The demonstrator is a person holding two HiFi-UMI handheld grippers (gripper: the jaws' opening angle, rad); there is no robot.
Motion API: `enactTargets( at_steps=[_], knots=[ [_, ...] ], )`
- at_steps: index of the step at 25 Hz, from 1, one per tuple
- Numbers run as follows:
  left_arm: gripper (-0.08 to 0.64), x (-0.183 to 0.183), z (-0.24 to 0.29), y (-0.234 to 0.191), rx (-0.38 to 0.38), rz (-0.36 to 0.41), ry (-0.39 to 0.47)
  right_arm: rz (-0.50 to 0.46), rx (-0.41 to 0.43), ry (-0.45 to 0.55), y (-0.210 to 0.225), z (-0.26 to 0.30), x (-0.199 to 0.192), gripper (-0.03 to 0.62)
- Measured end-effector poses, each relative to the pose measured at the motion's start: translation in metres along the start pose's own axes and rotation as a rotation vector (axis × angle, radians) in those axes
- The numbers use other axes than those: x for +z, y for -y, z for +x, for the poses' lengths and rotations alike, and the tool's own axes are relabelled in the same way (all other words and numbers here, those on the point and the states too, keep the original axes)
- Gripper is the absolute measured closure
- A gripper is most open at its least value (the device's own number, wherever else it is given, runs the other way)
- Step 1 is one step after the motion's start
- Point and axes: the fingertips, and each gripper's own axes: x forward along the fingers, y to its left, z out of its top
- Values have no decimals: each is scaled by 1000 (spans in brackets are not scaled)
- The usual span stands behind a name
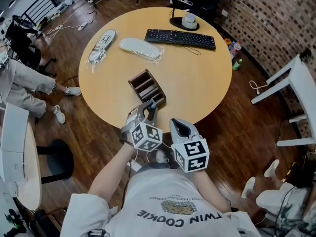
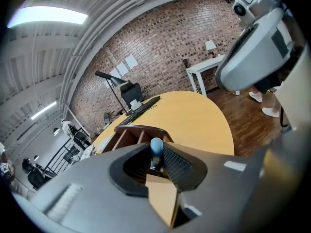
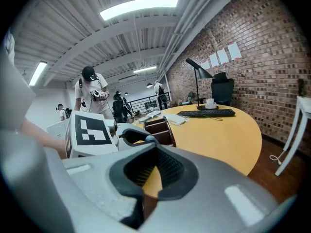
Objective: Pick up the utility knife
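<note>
The utility knife (image 1: 152, 105) has a blue end that sticks up from my left gripper (image 1: 148, 112) at the near edge of the round wooden table (image 1: 202, 78). In the left gripper view that blue end (image 2: 156, 148) stands upright between the ribbed pads, and the left gripper (image 2: 158, 161) is shut on it. Just beyond it is a brown wooden organizer (image 1: 144, 85) with slots. My right gripper (image 1: 178, 125) hovers beside the left one, off the table's edge, shut with nothing in it. The right gripper view shows its jaws (image 3: 148, 171) empty.
Farther back on the table lie a black keyboard (image 1: 180, 37), a white cup (image 1: 189, 19) on a black base, and two plastic-wrapped items (image 1: 140, 48). A seated person's legs (image 1: 29, 90) are at the left. A white desk (image 1: 296, 80) stands at the right.
</note>
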Motion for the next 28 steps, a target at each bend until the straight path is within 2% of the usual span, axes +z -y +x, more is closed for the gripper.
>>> enactTargets(
  at_steps=[7,20,28],
  knots=[
    [488,11,-15,-1,31,-34,12,-20,28,1,-2,-12,1,594],
    [488,39,-65,2,117,-243,66,-52,68,25,4,-44,3,594],
    [488,61,-104,27,147,-361,115,-58,87,47,11,-76,-5,594]
  ],
)
